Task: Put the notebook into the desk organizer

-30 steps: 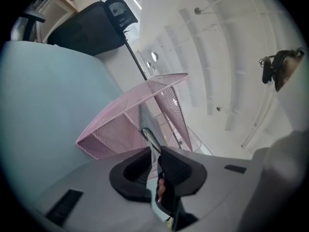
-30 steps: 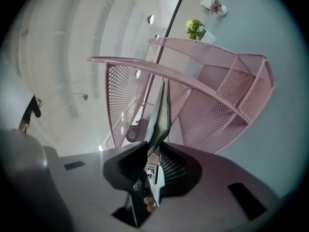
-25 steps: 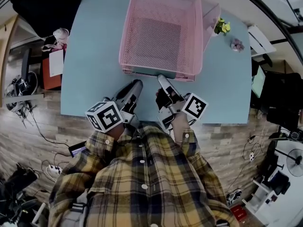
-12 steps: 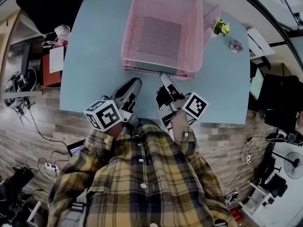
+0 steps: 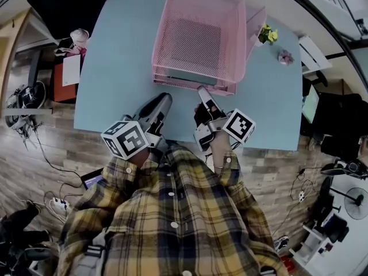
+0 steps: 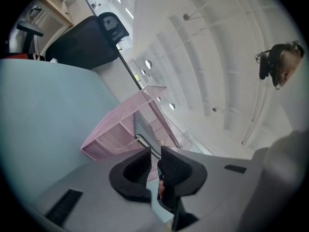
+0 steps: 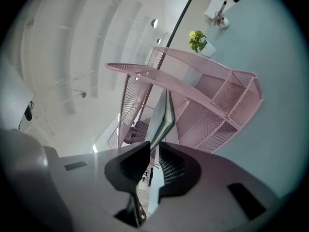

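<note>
Pink organizer (image 5: 239, 39); notebook (image 7: 162, 114) partly inside; right gripper (image 7: 154, 152) jaws just closed on it

Bright, even overhead light; strong fisheye bending, dark vignetted corners, slight softness.

Shirt (image 5: 172, 211): yellow, dark blue and white checks, small white buttons down front, long sleeves, button on cuff. Grey shells on left gripper (image 5: 165, 99) and right gripper (image 5: 201, 89); black bumpy fingers (image 6: 133, 170); white cube (image 5: 126, 140) with black square marks on each.
</note>
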The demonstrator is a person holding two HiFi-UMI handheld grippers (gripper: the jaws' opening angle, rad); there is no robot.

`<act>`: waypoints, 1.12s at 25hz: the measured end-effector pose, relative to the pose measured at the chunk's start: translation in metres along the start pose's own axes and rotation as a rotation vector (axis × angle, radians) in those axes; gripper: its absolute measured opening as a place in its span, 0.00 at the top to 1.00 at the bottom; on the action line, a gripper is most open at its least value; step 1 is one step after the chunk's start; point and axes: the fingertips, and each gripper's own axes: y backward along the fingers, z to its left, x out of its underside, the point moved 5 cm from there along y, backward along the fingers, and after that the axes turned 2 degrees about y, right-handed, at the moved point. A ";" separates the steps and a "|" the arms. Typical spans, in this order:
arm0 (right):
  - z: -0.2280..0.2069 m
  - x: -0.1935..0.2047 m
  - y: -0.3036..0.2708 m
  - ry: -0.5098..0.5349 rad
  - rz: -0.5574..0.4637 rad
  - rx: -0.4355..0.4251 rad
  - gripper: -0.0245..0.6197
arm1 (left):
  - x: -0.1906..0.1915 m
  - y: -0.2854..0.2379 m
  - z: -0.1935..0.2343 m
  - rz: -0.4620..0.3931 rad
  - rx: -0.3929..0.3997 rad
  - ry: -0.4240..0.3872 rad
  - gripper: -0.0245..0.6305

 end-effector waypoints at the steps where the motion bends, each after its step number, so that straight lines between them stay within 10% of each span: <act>1: 0.002 0.000 0.002 0.018 -0.001 0.001 0.89 | 0.000 0.001 0.000 -0.003 0.004 -0.008 0.89; 14: 0.052 -0.004 0.046 0.598 -0.022 0.115 0.89 | -0.010 0.026 -0.034 -0.051 0.029 -0.175 0.87; 28: 0.097 -0.003 0.091 1.302 -0.054 0.258 0.89 | -0.015 0.043 -0.078 -0.077 -0.004 -0.642 0.87</act>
